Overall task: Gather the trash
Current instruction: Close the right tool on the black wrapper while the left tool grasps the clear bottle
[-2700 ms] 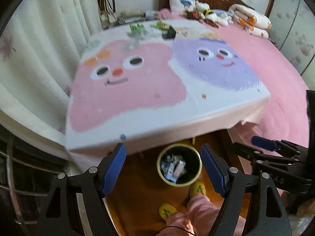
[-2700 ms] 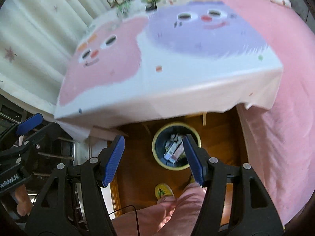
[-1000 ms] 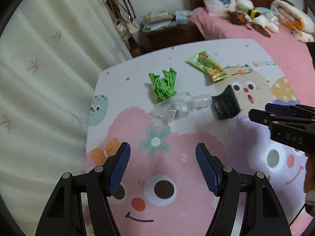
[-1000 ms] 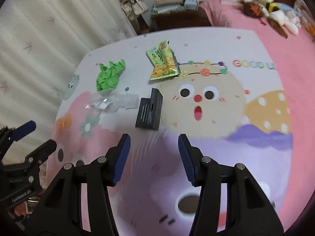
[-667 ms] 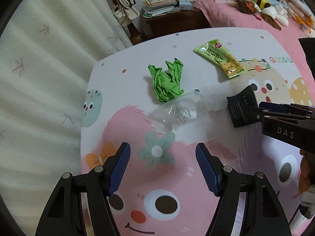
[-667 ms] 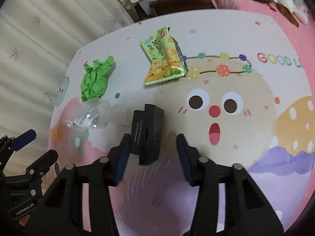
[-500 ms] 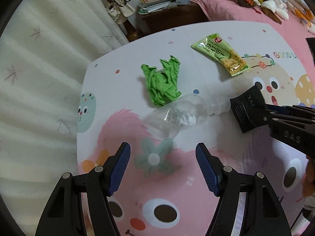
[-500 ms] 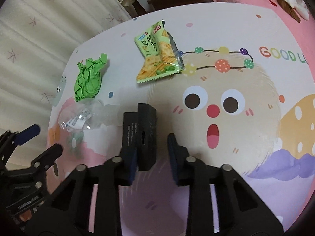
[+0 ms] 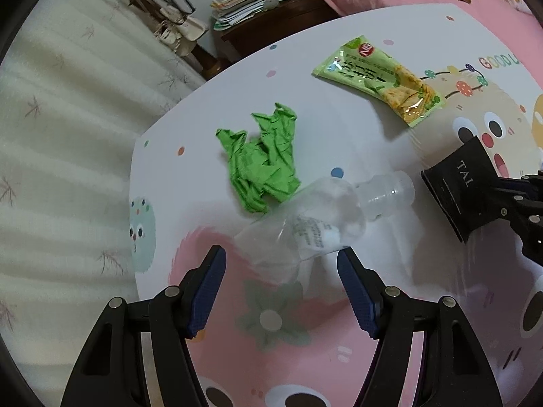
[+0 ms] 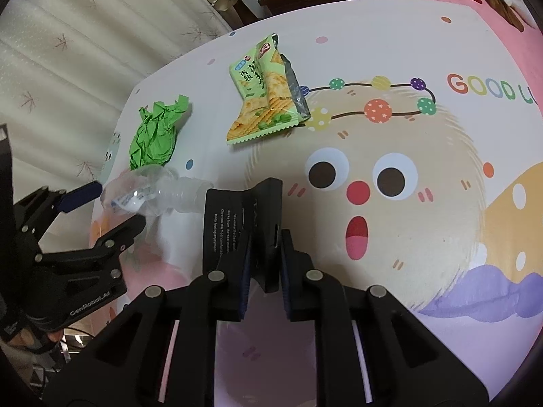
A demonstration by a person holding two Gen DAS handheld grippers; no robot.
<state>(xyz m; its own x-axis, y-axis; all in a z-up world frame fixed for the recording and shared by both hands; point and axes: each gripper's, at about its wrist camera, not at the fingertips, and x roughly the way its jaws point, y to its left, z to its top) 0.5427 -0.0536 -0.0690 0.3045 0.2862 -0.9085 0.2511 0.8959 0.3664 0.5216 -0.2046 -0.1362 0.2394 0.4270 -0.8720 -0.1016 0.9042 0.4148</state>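
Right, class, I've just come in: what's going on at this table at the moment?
A person is clearing trash off a cartoon-print tablecloth with two handheld grippers. The right gripper is shut on a black cardboard box. The left gripper is open, its fingers either side of the base of a clear plastic bottle lying on its side. A crumpled green paper and a green snack wrapper lie untouched.

Bottle (image 9: 315,224) between paper (image 9: 264,166) and box (image 9: 465,186)

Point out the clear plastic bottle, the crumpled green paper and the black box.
clear plastic bottle (image 9: 305,227): left wrist view, on its labelled body.
crumpled green paper (image 9: 263,162): left wrist view, on its creased middle.
black box (image 10: 237,217): right wrist view, on its printed face.
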